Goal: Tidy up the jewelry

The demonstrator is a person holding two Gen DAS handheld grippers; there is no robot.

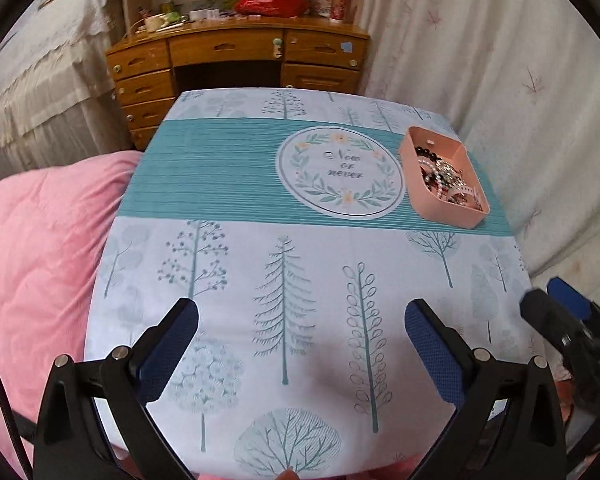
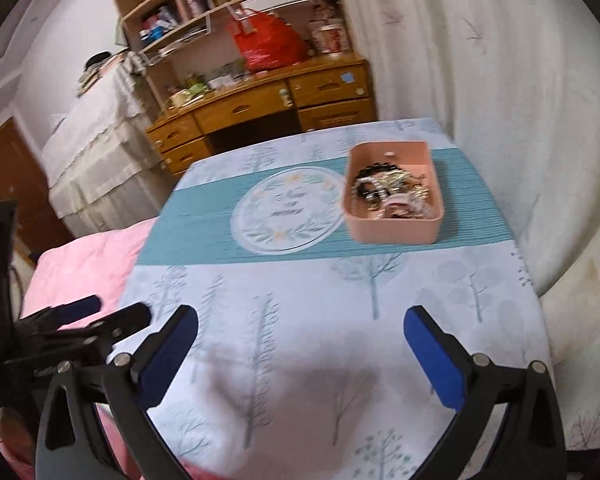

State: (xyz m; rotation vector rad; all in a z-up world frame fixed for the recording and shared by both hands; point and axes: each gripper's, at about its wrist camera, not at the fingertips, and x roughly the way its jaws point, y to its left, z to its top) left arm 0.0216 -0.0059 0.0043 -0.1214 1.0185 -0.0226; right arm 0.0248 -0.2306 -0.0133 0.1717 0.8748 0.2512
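A pink tray sits at the table's far right on the teal band. It holds a tangled heap of jewelry: beads, chains and bracelets. My left gripper is open and empty above the near part of the table, well short of the tray. My right gripper is open and empty, also over the near part, with the tray ahead and slightly right. The right gripper shows at the right edge of the left wrist view. The left gripper shows at the lower left of the right wrist view.
The table has a tree-print cloth with a round "Now or never" emblem left of the tray. A pink quilt lies to the left. A wooden desk stands behind. A curtain hangs at right.
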